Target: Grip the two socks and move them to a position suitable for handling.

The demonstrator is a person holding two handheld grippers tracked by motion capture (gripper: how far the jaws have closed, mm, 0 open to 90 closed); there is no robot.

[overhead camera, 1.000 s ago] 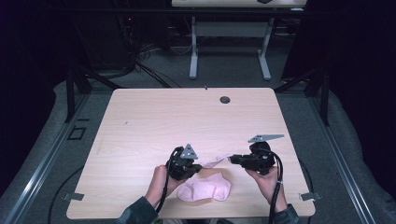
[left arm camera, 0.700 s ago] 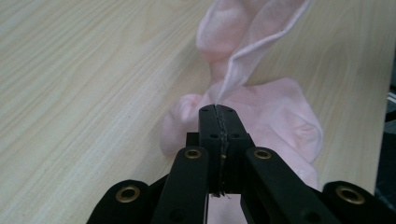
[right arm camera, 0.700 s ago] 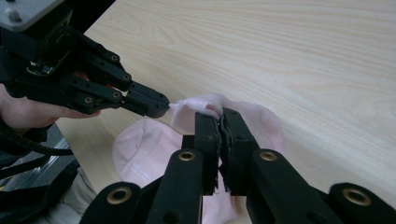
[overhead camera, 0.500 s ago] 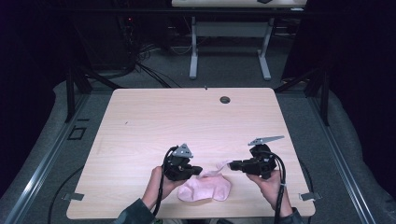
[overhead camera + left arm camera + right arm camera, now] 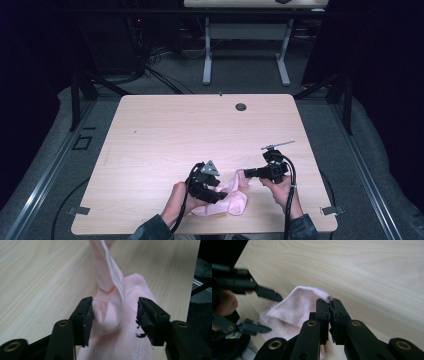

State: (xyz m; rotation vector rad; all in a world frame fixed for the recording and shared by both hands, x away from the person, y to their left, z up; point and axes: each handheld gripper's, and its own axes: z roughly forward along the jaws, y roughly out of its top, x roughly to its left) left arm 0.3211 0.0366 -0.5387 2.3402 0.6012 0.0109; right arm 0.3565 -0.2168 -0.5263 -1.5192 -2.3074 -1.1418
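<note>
Sock (image 5: 110,315) between left gripper (image 5: 113,312) jaws

Light wood surface (image 5: 165,135), rect. w/ rounded corners, pale grain running lengthwise. Small dark round hole (image 5: 241,107) near far edge, right of centre. Pink sock (image 5: 231,200) lies on surface near the person's edge, approx. centre-right, bunched and twisted; one end lifted off the wood, rest lying flat. Surface stands on grey carpeted floor (image 5: 50,150).
</note>
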